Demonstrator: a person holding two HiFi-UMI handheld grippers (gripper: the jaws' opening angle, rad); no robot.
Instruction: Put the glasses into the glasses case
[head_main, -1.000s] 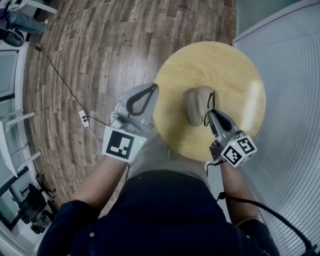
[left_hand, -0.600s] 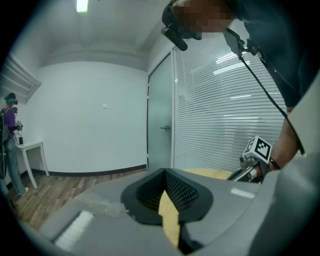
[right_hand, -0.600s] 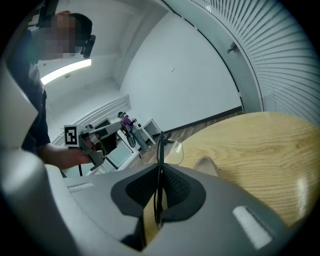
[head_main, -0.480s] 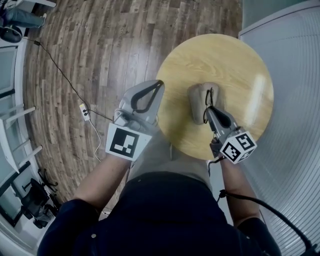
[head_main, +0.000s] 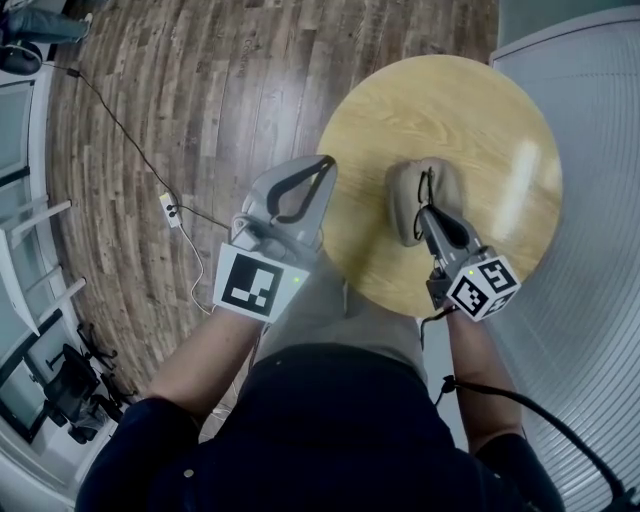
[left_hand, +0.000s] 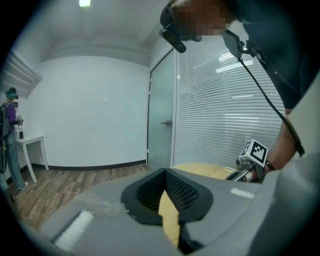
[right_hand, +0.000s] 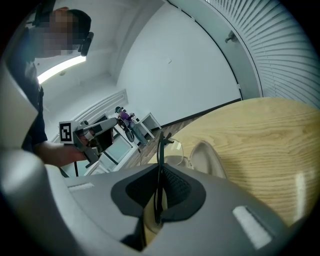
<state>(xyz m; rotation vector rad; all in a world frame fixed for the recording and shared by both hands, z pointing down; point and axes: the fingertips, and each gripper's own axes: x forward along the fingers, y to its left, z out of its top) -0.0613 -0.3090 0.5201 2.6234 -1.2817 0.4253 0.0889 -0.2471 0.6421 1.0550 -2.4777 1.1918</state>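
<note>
Black thin-rimmed glasses (right_hand: 160, 152) clamped in right hand-held gripper (right_hand: 159, 192), beige case (right_hand: 210, 160) just ahead; left hand-held gripper (left_hand: 166, 195) seemingly closed, empty.

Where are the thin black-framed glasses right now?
In the head view, the thin black-framed glasses are pinched in the right gripper, right at the open beige glasses case near the middle of the round wooden table.

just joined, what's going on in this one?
A person with a claw in each hand is packing glasses away. The right claw is shut on a temple arm of the glasses and holds them at the open beige case on the round wooden table. Whether they touch it I can't tell. The left claw is empty, tips together, by the table's edge.
</note>
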